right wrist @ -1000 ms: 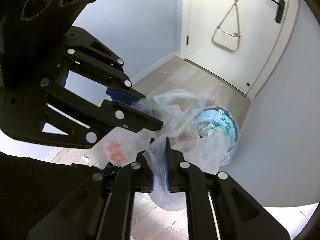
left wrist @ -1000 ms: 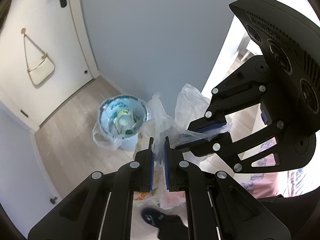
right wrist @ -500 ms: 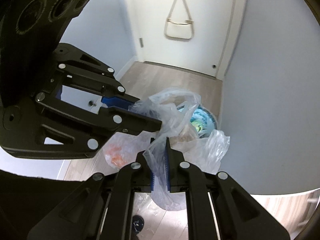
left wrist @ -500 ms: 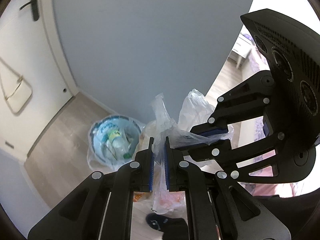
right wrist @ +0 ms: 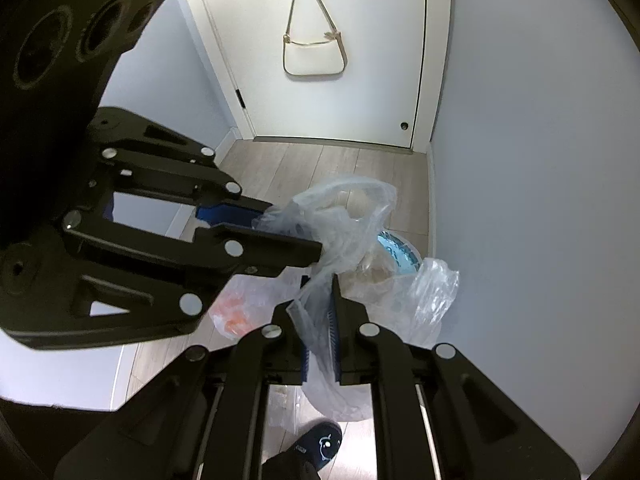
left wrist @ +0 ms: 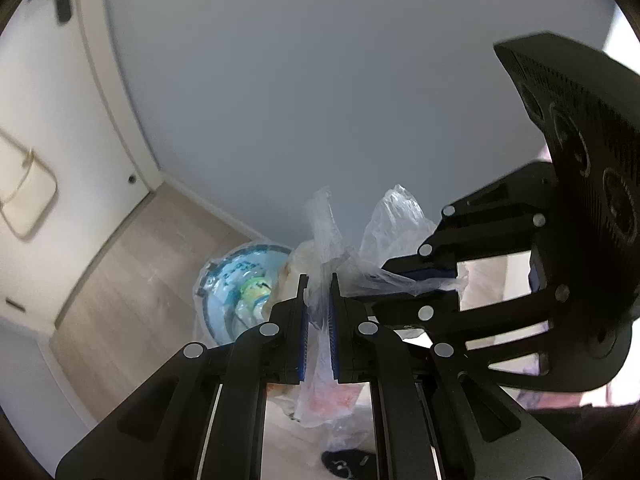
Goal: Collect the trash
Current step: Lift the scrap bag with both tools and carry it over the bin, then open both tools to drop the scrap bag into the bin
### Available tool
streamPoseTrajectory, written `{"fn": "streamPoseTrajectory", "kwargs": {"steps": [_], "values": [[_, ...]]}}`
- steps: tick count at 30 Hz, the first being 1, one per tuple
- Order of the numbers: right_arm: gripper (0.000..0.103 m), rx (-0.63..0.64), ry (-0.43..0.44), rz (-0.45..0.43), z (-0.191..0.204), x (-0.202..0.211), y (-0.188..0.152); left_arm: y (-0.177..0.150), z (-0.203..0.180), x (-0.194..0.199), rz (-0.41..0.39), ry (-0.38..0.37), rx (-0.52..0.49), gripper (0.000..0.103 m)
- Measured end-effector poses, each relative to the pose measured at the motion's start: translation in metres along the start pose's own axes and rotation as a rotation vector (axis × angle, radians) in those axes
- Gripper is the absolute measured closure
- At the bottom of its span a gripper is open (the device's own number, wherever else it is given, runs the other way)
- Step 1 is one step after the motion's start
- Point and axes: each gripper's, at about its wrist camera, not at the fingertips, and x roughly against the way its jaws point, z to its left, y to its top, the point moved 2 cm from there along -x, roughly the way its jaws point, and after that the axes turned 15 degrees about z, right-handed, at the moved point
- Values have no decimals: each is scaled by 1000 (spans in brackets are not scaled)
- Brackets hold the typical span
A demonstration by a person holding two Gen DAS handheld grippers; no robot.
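Note:
A clear plastic trash bag point(left wrist: 328, 392) hangs in the air between my two grippers, with orange and pale scraps inside. My left gripper point(left wrist: 318, 280) is shut on one handle of the bag. My right gripper point(right wrist: 318, 280) is shut on the other handle point(right wrist: 316, 320). The right gripper shows in the left wrist view point(left wrist: 404, 276), the left gripper in the right wrist view point(right wrist: 296, 236). Below stands a small light blue bin point(left wrist: 236, 292) lined with plastic and holding trash. It is partly hidden behind the bag in the right wrist view point(right wrist: 400, 256).
A grey-blue wall point(left wrist: 320, 100) stands right behind the bin. A white door point(right wrist: 340, 20) with a white handbag point(right wrist: 314, 58) hanging on it closes the hallway. The floor is pale wood point(left wrist: 132, 280). A dark slipper point(right wrist: 320, 444) shows below the bag.
Both grippers have swung with the bag: the wall now fills more of the left view, and the door has moved to centre in the right view. Both grips are unchanged.

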Motion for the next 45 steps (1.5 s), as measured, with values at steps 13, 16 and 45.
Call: {"fn": "streamPoseTrajectory", "kwargs": {"steps": [13, 16, 45], "values": [[93, 19, -8, 41, -45, -97, 29, 24, 61, -110, 17, 2, 162, 96], [93, 24, -13, 50, -55, -122, 35, 27, 73, -135, 27, 10, 149, 96], [7, 77, -100, 133, -86, -228, 26, -21, 114, -231, 101, 55, 314, 6]]}}
